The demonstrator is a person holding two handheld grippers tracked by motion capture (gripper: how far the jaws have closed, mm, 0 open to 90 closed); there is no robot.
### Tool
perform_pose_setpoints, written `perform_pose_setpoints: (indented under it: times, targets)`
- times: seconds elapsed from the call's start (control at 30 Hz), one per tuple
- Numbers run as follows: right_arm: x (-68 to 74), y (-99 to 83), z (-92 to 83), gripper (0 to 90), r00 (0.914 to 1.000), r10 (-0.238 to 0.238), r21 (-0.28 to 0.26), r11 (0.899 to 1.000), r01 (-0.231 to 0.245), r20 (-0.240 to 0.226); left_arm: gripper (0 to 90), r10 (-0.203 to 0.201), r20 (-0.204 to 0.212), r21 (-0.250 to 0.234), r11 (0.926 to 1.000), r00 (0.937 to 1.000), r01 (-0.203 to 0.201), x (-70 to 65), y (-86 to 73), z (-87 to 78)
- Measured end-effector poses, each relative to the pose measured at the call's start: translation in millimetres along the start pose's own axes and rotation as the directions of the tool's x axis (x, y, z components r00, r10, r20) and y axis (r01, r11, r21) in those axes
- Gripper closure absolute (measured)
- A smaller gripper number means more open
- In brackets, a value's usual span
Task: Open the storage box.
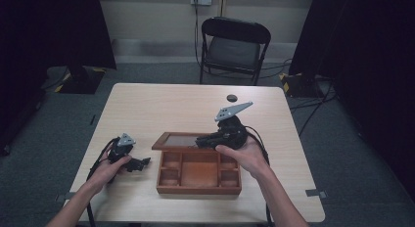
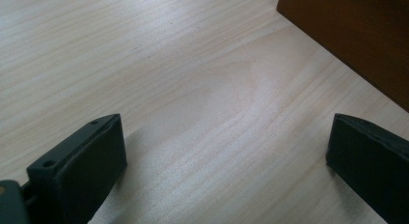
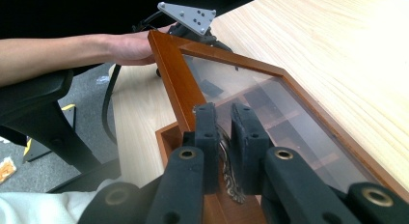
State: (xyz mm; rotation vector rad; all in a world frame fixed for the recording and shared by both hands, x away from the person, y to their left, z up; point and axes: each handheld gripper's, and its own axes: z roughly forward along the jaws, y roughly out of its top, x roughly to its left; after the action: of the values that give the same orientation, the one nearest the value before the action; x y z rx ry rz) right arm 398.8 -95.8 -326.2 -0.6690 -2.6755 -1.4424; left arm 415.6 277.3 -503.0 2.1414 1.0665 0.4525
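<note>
Wooden box [image 1: 199,173] sat near the front middle of the counter [image 1: 161,104], its compartments open to the high view and its glass-paned lid [image 1: 178,140] raised at the far side. The right gripper [image 1: 204,140] reached in from the right over the box's back edge; the right hand [image 1: 247,156] held it from behind, and a grey three-cornered plate stood up above it. In the right gripper view, the right gripper [image 3: 225,137] had its jaws drawn nearly together on a small ornate metal clasp [image 3: 226,159] at the lid's [image 3: 270,103] wooden frame, with the pads close on either side of it. The box's compartments showed through the glass.

Left of the box, well apart from the right hand, the left gripper [image 1: 142,163] rested low on the counter in the left hand [image 1: 108,169], pointing toward the box's left wall. In the left gripper view its jaws stood wide apart with bare wood grain of the counter [image 2: 193,89] between them, and a corner of the box [image 2: 357,35] lay just ahead at upper right.
</note>
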Motion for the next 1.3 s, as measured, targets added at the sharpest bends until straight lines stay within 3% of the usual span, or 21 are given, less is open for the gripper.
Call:
perform_pose_setpoints:
  times: [1.3]
  targets:
    - [-9.1,9.8,-2.8,82.7,0.9997,0.020,-0.005,1.000,-0.020,-0.016,0.0,0.004,0.001,0.001,1.0000,1.0000,-0.004,0.3,0.1,0.0]
